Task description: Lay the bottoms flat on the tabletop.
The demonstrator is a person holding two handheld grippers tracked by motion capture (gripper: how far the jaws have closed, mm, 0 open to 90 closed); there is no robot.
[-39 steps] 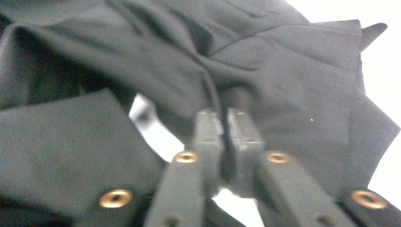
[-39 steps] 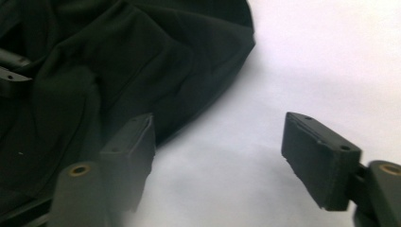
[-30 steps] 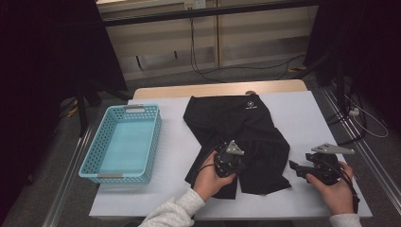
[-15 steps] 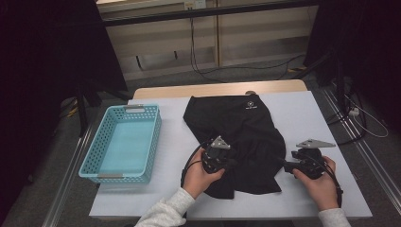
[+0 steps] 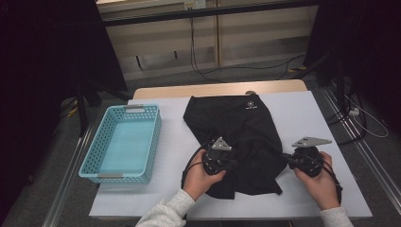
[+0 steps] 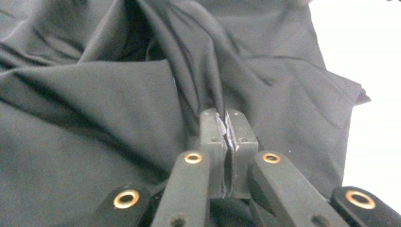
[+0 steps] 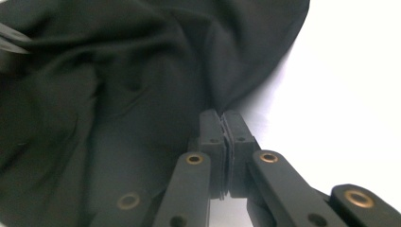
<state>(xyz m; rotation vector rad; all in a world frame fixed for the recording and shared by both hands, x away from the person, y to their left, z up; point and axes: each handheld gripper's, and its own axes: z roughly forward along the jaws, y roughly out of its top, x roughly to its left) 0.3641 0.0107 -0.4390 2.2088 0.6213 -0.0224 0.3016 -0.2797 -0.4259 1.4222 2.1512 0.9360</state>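
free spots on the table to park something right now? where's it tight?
Bare white table right of the black garment, up to the far edge. A strip between the blue basket and the garment. The basket's floor is empty. Tight at the near middle: left gripper and right gripper both pinch cloth there.

Dim room around my white-topped bench, seen from above.

My bench has a white surface with a pale wooden edge along its far side. Beyond it I see a grey floor with black cables trailing across, and low beige wall panels under a dark horizontal rail. Both sides fall into deep shadow. Metal rails flank the bench.
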